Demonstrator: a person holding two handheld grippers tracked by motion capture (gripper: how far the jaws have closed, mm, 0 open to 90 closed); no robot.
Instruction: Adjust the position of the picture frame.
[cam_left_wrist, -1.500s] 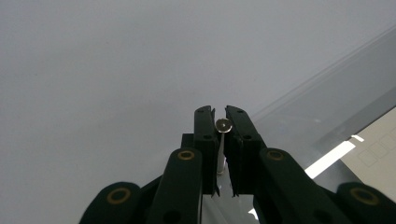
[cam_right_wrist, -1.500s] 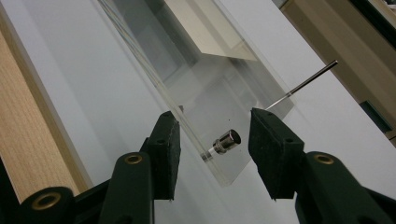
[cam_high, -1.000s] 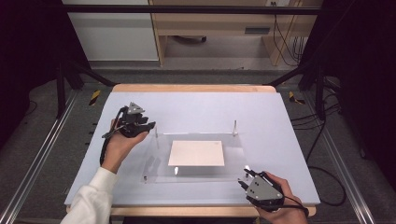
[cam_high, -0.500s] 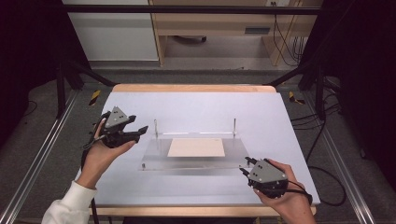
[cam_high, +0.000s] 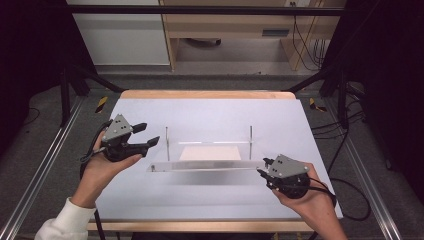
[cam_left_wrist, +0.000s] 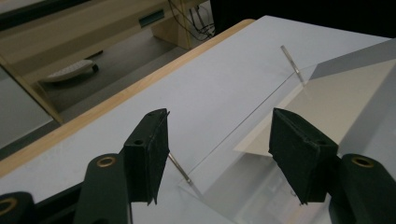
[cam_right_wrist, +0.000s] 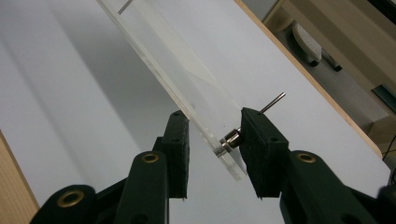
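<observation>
The clear acrylic panel (cam_high: 210, 165) is clamped at its corner by the right tool (cam_high: 263, 167); the left tool (cam_high: 146, 134) has just been opened, nothing held.

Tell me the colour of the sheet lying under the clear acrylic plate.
Cream, or pale beige. The sheet shows best in the left gripper view, under the clear acrylic plate.
</observation>
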